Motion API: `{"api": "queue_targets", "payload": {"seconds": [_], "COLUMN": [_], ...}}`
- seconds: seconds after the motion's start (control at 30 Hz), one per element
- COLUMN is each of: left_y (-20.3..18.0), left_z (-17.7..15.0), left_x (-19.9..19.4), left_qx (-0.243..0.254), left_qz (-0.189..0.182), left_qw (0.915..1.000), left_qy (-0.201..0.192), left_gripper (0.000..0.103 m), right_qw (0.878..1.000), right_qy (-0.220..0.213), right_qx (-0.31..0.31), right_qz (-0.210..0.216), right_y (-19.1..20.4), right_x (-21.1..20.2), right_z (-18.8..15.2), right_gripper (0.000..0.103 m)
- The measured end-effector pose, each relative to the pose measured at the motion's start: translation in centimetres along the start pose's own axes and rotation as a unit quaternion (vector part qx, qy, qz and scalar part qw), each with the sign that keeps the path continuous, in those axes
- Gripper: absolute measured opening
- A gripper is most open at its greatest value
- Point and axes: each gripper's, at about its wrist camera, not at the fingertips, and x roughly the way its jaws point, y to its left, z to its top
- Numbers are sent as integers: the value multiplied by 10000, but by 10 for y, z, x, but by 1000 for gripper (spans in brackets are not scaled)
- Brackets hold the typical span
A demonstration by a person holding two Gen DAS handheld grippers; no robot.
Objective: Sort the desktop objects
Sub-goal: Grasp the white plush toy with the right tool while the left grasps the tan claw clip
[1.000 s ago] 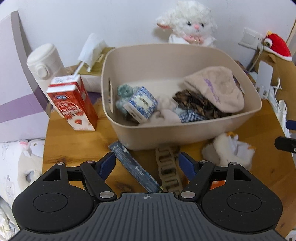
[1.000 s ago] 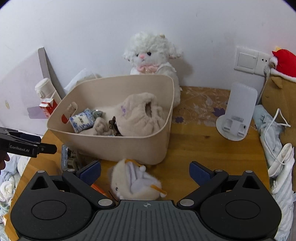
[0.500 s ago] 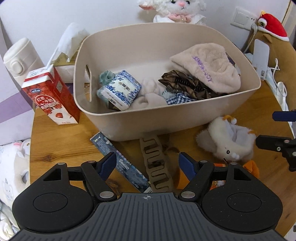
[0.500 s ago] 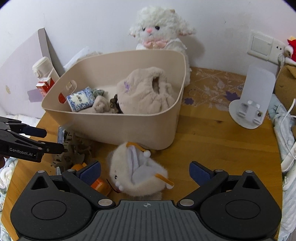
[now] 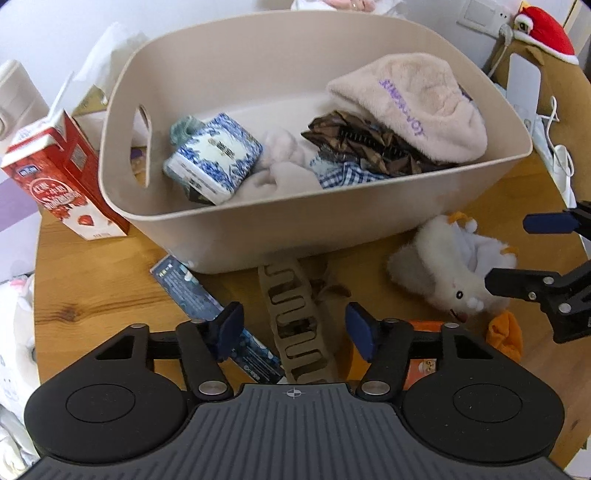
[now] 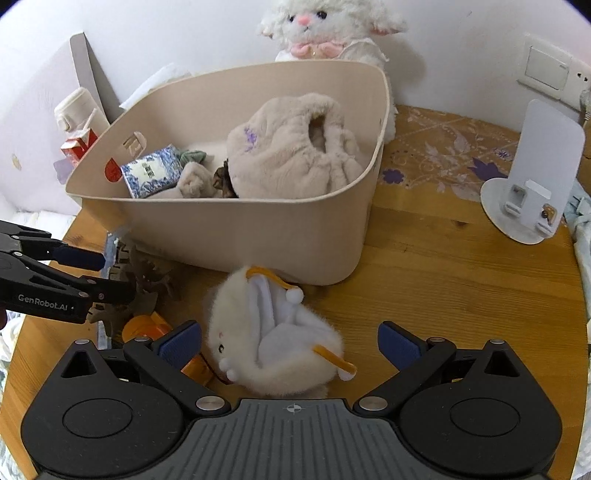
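Observation:
A beige bin (image 5: 258, 229) (image 6: 229, 236) on the wooden table holds a blue-and-white box (image 5: 214, 155), a beige plush hat (image 5: 410, 107) and cloths. In front of it lie a beige hair claw (image 5: 295, 325), a blue flat packet (image 5: 207, 299), a white plush pouch (image 5: 443, 266) (image 6: 273, 339) and an orange item (image 6: 147, 326). My left gripper (image 5: 295, 328) is open with its jaws either side of the hair claw, apart from it. My right gripper (image 6: 290, 345) is open with the white pouch between its jaws.
A red milk carton (image 5: 59, 177) stands left of the bin, with a white flask (image 6: 77, 110) behind. A white lamb toy (image 6: 325, 29) sits behind the bin. A white phone stand (image 6: 532, 188) is at the right. The table's edge runs along the left.
Both grippers have moved forward and down. The left has closed in over the hair claw; the right has come around the white pouch. Nothing was gripped.

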Motion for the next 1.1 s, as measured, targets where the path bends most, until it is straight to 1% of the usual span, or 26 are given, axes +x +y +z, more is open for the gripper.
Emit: {"api": "queue_targets", "payload": {"seconds": [0.1, 0.17, 0.3, 0.37, 0.57, 0.63, 0.67, 0.73, 0.8, 0.87, 1.0, 1.1], "left_y": [0, 3, 5, 6, 9, 10, 11, 11, 12, 11, 11, 12], "left_z": [0, 0, 0, -2, -4, -5, -6, -7, -8, -9, -11, -10], "left_x": [3, 5, 11, 12, 10, 9, 8, 6, 3, 1, -4, -8], "left_qx": [20, -16, -80, -115, -285, -327, -339, -360, -376, -398, -387, -387], "left_qz": [39, -33, -158, -215, -197, -206, -211, -224, -224, -234, -244, -262], "left_qw": [10000, 10000, 9996, 9994, 9992, 9991, 9990, 9990, 9990, 9989, 9990, 9989], "left_qy": [7, 56, 207, 238, 198, 188, 183, 152, 111, 76, 2, -51], "left_gripper": [57, 52, 36, 34, 33, 33, 33, 33, 33, 33, 33, 33], "right_qw": [10000, 9999, 9998, 9996, 9991, 9990, 9989, 9988, 9986, 9986, 9983, 9987], "right_qy": [71, 105, 168, 201, 274, 289, 296, 291, 297, 250, 176, 86], "right_qx": [-10, -26, -91, -129, -301, -318, -322, -356, -404, -455, -542, -484], "right_qz": [7, 38, 79, 113, 131, 150, 168, 157, 148, 106, 78, 128], "right_y": [-1, -1, 1, 3, 7, 6, 6, 5, 5, 5, 6, 5], "right_x": [6, 9, 16, 19, 23, 24, 24, 23, 22, 19, 12, 5], "right_z": [1, 1, 2, 1, 1, 1, 0, -1, -3, -6, -9, -11], "right_gripper": [103, 103, 103, 99, 70, 48, 44, 23, 17, 14, 11, 10]}}
